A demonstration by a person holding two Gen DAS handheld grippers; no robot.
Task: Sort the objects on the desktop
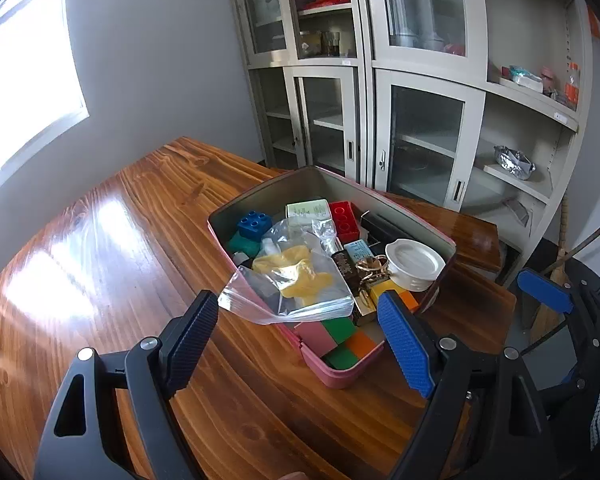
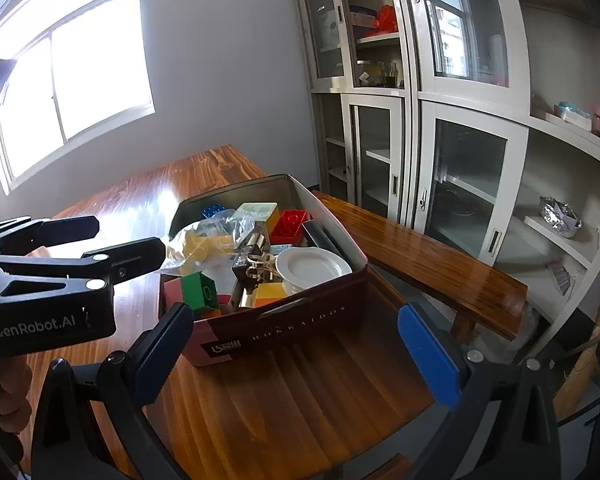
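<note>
Left wrist view: the left tongs (image 1: 300,344) stand wide and hold nothing, poised just before the near corner of an open box (image 1: 340,376) on the wooden bench (image 1: 100,264). The box sits toward the bench's right edge, well away from its far left corner. Inside lie a clear bag (image 1: 296,280) with something yellow in it, a blue brick (image 1: 254,225) and a red brick (image 1: 345,216) toward the far side, a white dish (image 1: 414,264) by the right wall, gold clips (image 1: 370,270), and pink, green and orange blocks at the near corner. The right tongs (image 1: 544,286) show at the right edge; whether they gape cannot be told here. A cabinet (image 1: 380,80) stands behind.

Right wrist view: the right tongs (image 2: 300,356) are wide and empty, facing the box's (image 2: 280,336) near dark-red side. The left tongs (image 2: 116,244) reach in from the left, parted, beside the bag (image 2: 212,236). The dish (image 2: 312,268) rests by the box's right wall.
</note>
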